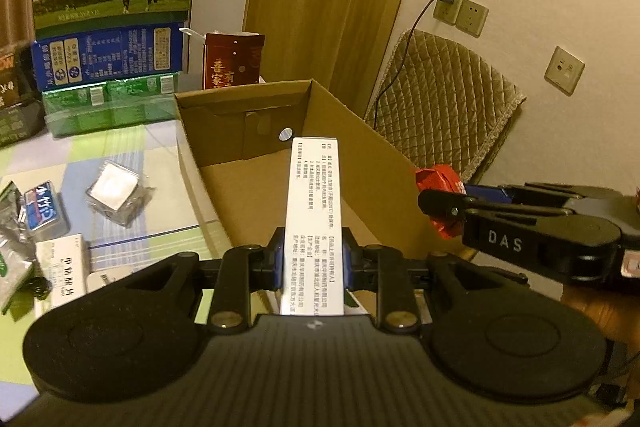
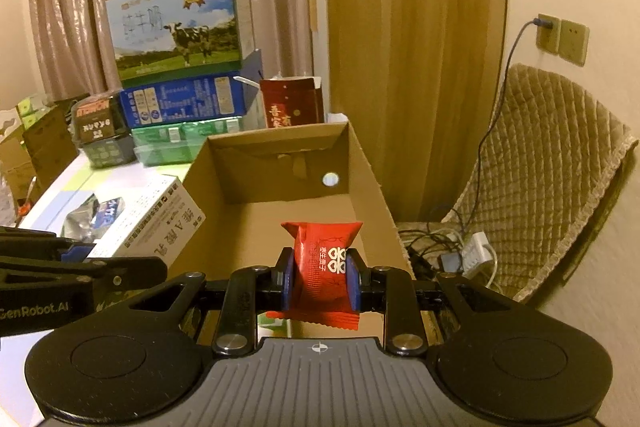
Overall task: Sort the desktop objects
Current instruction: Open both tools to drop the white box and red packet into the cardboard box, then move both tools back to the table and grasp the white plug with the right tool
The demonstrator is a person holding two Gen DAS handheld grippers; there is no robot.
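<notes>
Over the cardboard box | I saw its visible floor bare | left hand-held gripper clamped one white carton | right hand-held gripper clamped one red sachet

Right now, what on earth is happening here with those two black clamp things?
A person is tidying a desk with a handheld gripper in each hand. The left gripper is clamped on a long white box, and the right gripper is clamped on a red snack packet. Both are held over an open cardboard box that looks empty. More small packets wait on the table.
</notes>
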